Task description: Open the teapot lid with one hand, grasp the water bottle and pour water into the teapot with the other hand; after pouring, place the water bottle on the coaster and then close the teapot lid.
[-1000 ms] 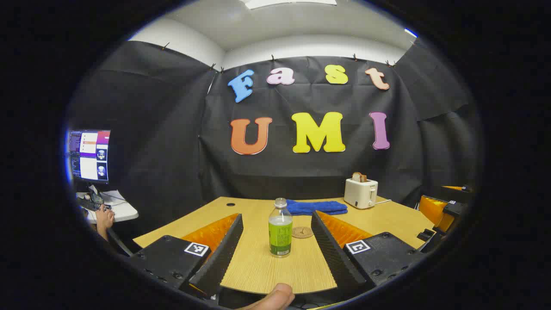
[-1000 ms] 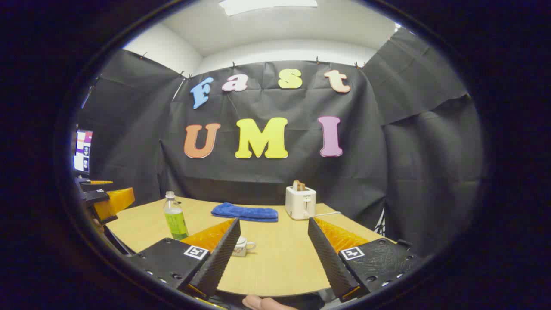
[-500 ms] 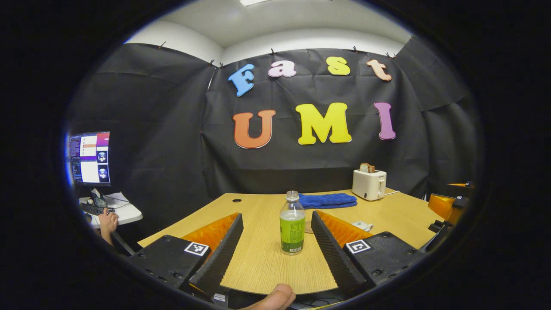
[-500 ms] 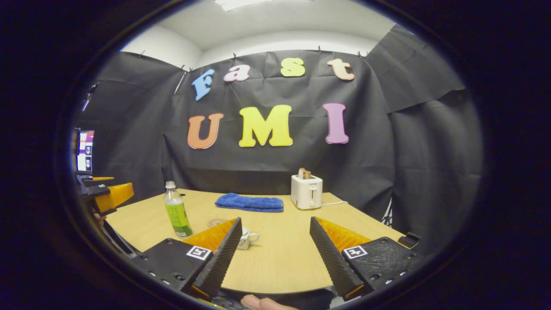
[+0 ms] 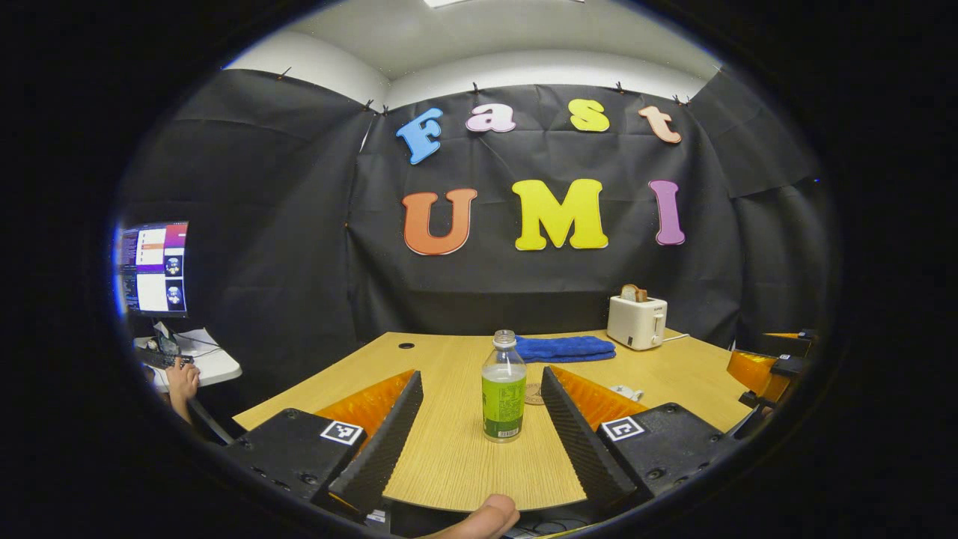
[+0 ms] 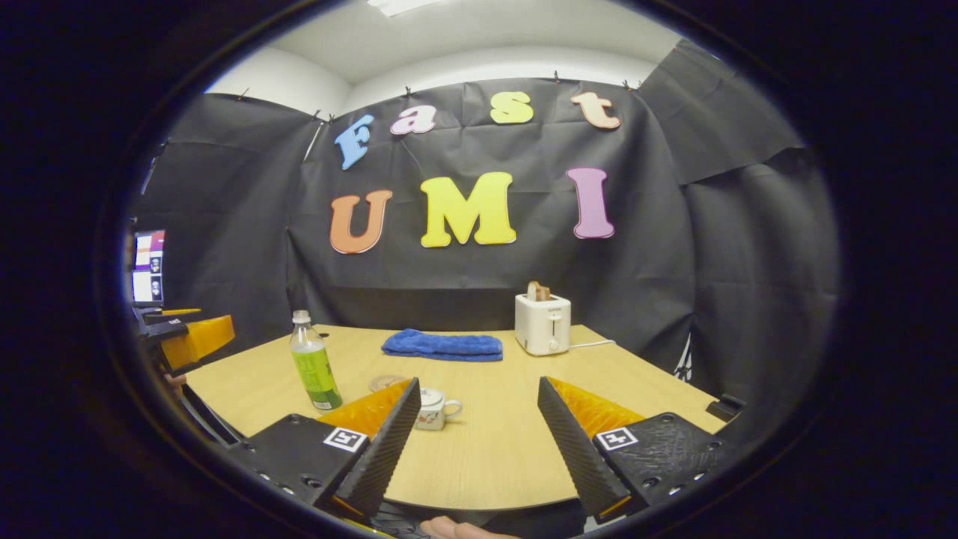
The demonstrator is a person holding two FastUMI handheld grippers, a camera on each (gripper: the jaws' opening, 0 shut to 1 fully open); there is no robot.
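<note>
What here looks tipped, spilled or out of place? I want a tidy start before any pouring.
Nothing stands out. The water bottle stands upright and capped on the table, the teapot sits upright, the blue cloth lies folded beside the toaster, and no spill shows on the wood.

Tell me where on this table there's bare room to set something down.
Free: the wide near stretch of table between the right gripper and the blue towel, and the far left corner behind the water bottle. Crowded: the cluster of bottle, coaster and teapot.
</note>
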